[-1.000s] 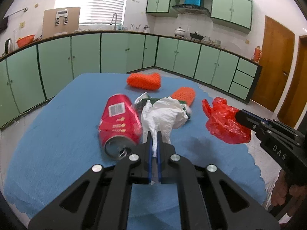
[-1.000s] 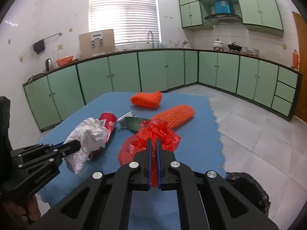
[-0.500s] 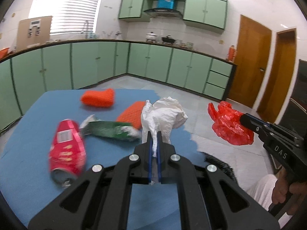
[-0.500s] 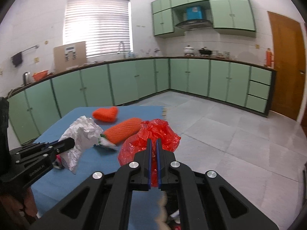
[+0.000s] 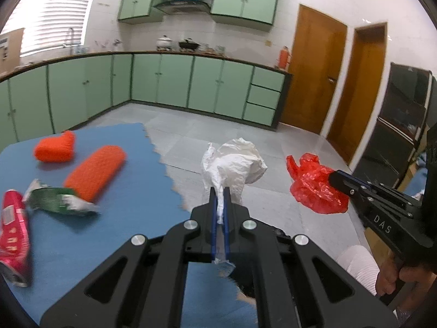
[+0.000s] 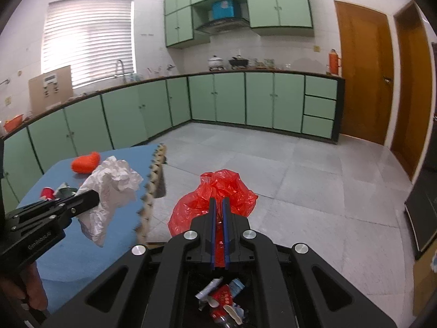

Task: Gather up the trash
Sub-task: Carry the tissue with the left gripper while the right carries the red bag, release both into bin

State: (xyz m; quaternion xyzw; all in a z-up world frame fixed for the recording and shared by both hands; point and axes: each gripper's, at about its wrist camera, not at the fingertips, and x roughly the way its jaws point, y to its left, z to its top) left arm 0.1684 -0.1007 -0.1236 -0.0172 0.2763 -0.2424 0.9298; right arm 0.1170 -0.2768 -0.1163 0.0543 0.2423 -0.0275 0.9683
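Two crumpled wads: papery tissue, glossy plastic bag.

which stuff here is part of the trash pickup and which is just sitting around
Part of the job:
- white crumpled paper, in the left gripper
- red plastic bag, in the right gripper
- red can
- green wrapper
- bin holding trash

Lying about:
- two orange knitted pieces
- blue mat
- red thermos
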